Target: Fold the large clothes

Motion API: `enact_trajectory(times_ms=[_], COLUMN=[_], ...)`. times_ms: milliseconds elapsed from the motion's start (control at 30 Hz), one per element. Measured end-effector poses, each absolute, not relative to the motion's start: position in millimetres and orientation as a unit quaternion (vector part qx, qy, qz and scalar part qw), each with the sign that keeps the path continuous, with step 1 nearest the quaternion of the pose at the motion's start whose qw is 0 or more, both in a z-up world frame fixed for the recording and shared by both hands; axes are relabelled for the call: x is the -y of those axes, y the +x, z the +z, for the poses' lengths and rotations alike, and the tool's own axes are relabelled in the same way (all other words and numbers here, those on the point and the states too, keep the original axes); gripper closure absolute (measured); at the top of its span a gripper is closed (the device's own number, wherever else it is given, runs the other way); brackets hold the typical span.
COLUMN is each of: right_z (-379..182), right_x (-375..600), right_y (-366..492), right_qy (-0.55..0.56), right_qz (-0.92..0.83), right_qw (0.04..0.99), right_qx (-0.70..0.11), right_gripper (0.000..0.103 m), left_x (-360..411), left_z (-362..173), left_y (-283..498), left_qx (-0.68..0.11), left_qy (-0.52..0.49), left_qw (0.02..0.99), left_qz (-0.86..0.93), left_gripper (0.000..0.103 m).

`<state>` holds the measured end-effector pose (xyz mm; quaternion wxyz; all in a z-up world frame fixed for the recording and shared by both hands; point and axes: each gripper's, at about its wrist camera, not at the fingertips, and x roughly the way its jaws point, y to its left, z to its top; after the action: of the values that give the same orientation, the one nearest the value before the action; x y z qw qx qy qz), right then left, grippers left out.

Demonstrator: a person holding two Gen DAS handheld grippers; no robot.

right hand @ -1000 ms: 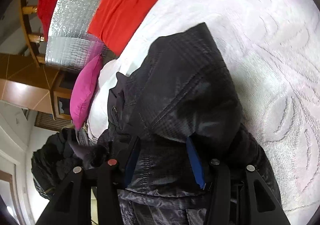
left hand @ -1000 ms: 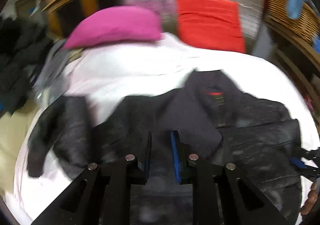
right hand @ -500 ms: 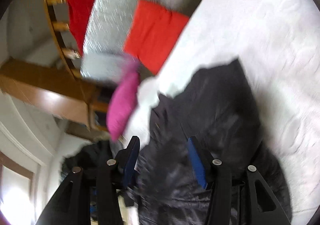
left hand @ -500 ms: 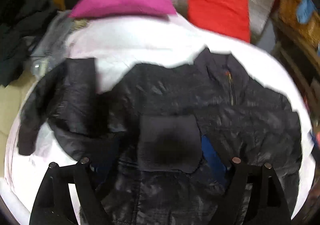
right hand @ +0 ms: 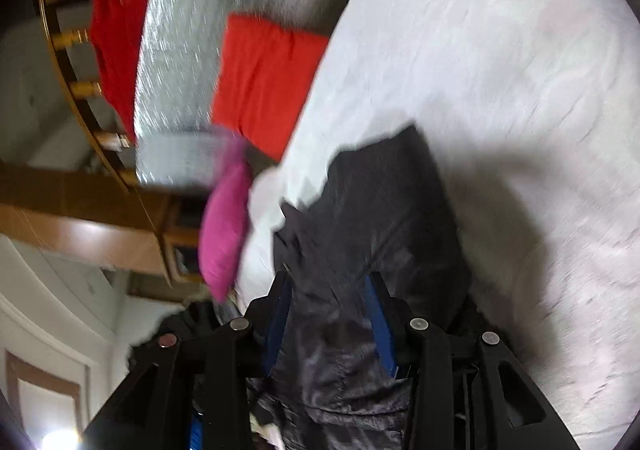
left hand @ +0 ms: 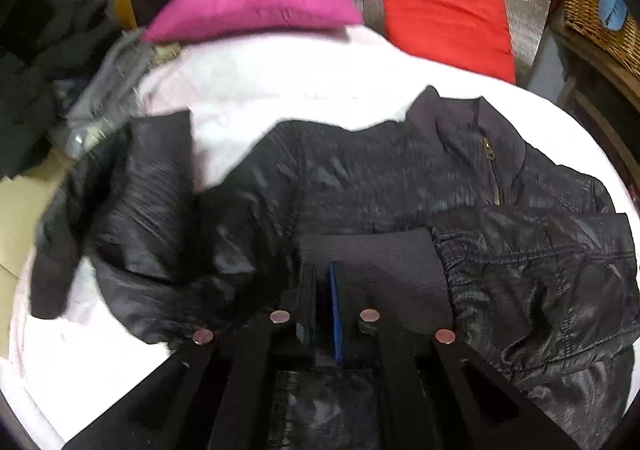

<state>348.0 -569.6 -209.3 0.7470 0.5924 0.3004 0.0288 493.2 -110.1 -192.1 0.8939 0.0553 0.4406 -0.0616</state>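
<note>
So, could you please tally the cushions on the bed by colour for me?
Pink cushion: 1
Red cushion: 1
Total: 2

- A black, shiny quilted jacket point(left hand: 360, 186) lies front-up across a white bed point(left hand: 280, 82), zipped, collar toward the pillows.
- One sleeve is folded over the chest, its ribbed cuff point(left hand: 372, 262) near the middle.
- The other sleeve point(left hand: 120, 186) sprawls off to the left.
</note>
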Motion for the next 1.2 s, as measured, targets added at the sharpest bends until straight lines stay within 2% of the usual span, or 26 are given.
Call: enact_trajectory(times_ms=[233,467,633,700,733,767,833,967,1200], right_z=[-216,-195,-210,-203,-200,-196,-188,-178,-161], right_x=[508,497,488,484,482,481,475,453,397], right_y=[383,382,396,394,394,391,386,382,374], right_qy=[0.483,0.481,0.466,0.443,0.437,0.430,0.396,0.338,0.197], right_qz=[0.034,0.052,0.037,0.033,0.037,0.040,0.028,0.024,0.017], right_qw=[0.772,0.794,0.779,0.792,0.796,0.802,0.821,0.845,0.892], right_qx=[-0.412,-0.368,-0.419,-0.419,-0.417,-0.414,-0.409,-0.413,-0.406], right_gripper=[0.058,0.058,0.058,0.052,0.039,0.033,0.032,0.033,0.041], left_x=[104,82,87,90,91,92,94,97,90], left_z=[-187,-186,-194,-193,-192,-191,-187,-180,-166], left_y=[481,481,480,475,472,469,462,448,436], left_qx=[-0.426,-0.431,-0.440,-0.430,-0.423,-0.418,-0.400,-0.369,-0.336], left_qy=[0.104,0.087,0.107,0.120,0.125,0.129,0.142,0.153,0.132], left_qw=[0.898,0.898,0.891,0.895,0.897,0.899,0.906,0.917,0.932], left_qz=[-0.030,-0.033,-0.029,-0.023,-0.023,-0.021,-0.015,-0.015,-0.019], left_gripper=[0.098,0.098,0.097,0.094,0.094,0.094,0.094,0.079,0.074])
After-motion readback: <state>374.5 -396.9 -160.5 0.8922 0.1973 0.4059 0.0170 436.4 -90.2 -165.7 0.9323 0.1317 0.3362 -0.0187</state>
